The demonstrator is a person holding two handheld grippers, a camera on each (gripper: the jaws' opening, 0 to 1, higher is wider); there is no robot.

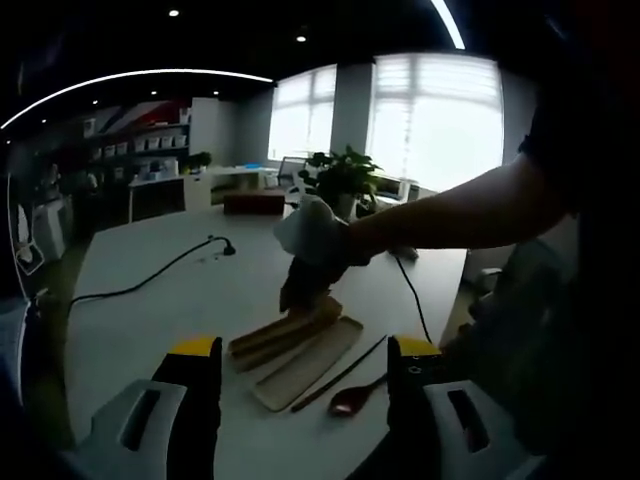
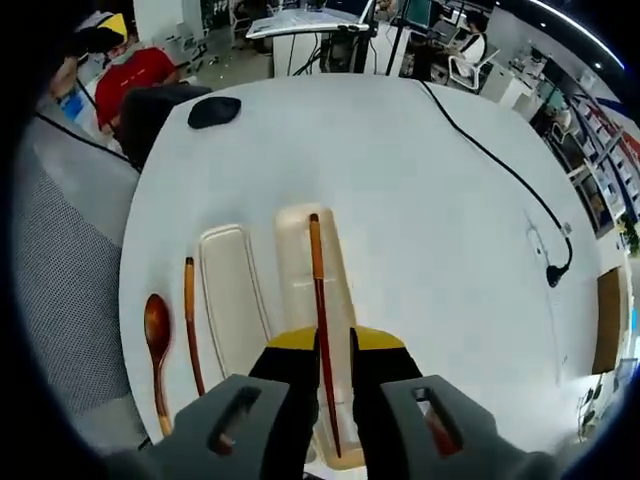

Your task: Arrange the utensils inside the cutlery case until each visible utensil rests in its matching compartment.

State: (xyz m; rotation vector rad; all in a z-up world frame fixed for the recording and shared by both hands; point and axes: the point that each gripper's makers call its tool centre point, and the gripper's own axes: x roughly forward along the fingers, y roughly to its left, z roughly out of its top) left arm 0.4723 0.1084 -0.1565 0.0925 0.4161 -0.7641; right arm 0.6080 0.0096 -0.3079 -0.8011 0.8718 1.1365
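Note:
In the right gripper view, a long red-brown chopstick (image 2: 318,300) runs lengthwise over the pale case base (image 2: 296,262). Its thin end passes between my right gripper's (image 2: 335,345) yellow-tipped jaws, which stand nearly together around it. Left of the base lies the flat lid (image 2: 232,292), then a second chopstick (image 2: 189,320) and a wooden spoon (image 2: 155,335). In the left gripper view, my left gripper (image 1: 305,365) stands open and holds nothing, short of the case (image 1: 300,355), chopstick (image 1: 345,372) and spoon (image 1: 352,399). A gloved hand (image 1: 312,232) holds the right gripper (image 1: 303,290) over the case.
A black cable (image 2: 500,160) crosses the round white table (image 2: 420,250) to the right of the case. A dark mouse-like object (image 2: 214,110) lies at the far edge. A person in red (image 2: 140,75) sits beyond the table. A potted plant (image 1: 345,175) stands at the table's far side.

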